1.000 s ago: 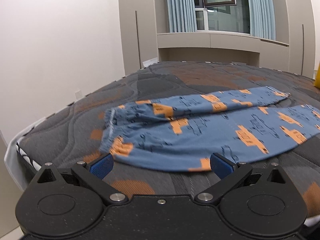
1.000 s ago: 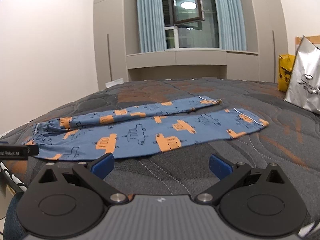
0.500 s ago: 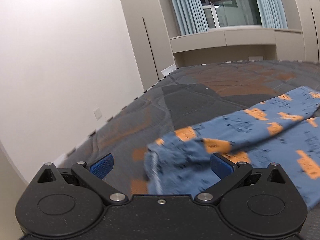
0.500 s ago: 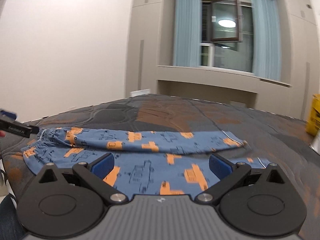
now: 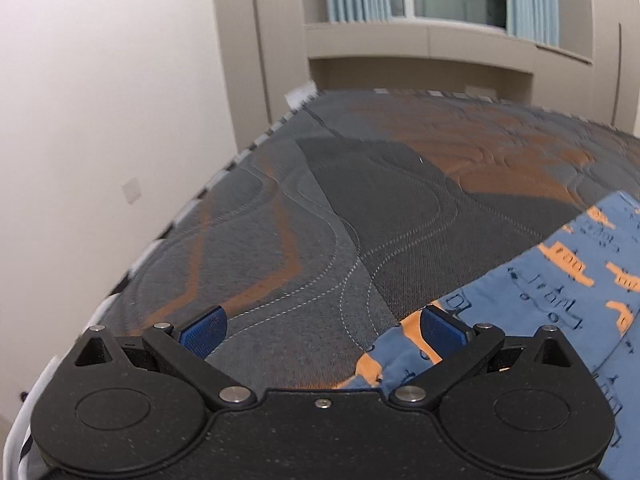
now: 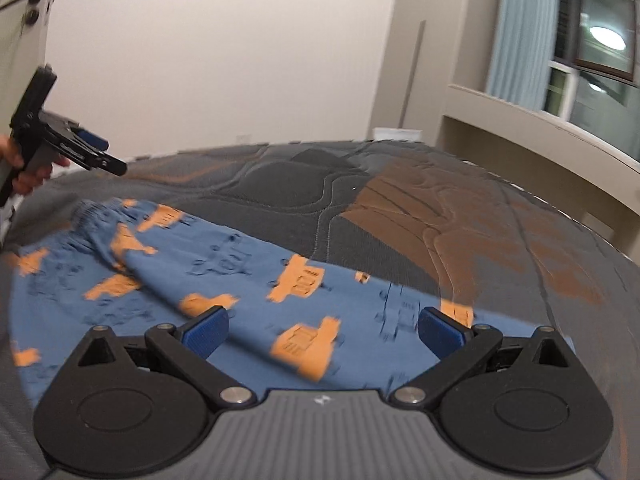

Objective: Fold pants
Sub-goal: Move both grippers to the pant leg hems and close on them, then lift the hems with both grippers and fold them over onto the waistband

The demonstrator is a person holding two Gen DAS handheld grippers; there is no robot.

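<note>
Blue pants (image 6: 224, 276) with orange vehicle prints lie flat on the bed, their gathered waistband toward the left in the right wrist view. My right gripper (image 6: 322, 330) hovers open over the pant legs, nothing between its blue pads. In the left wrist view the pants (image 5: 560, 300) fill the lower right. My left gripper (image 5: 320, 330) is open just above the quilt, its right pad (image 5: 442, 328) over the waist corner. The left gripper (image 6: 86, 152) also shows at far left of the right wrist view, held by a hand above the waistband.
The bed has a grey and orange quilted cover (image 5: 360, 208) with its left edge (image 5: 192, 208) near a white wall. Beige cabinets and a curtained window (image 6: 588, 52) stand beyond the far end of the bed.
Both grippers have moved forward and swung left. The left one now looks past the waistband corner over bare quilt. The right one has come in low over the pant legs.
</note>
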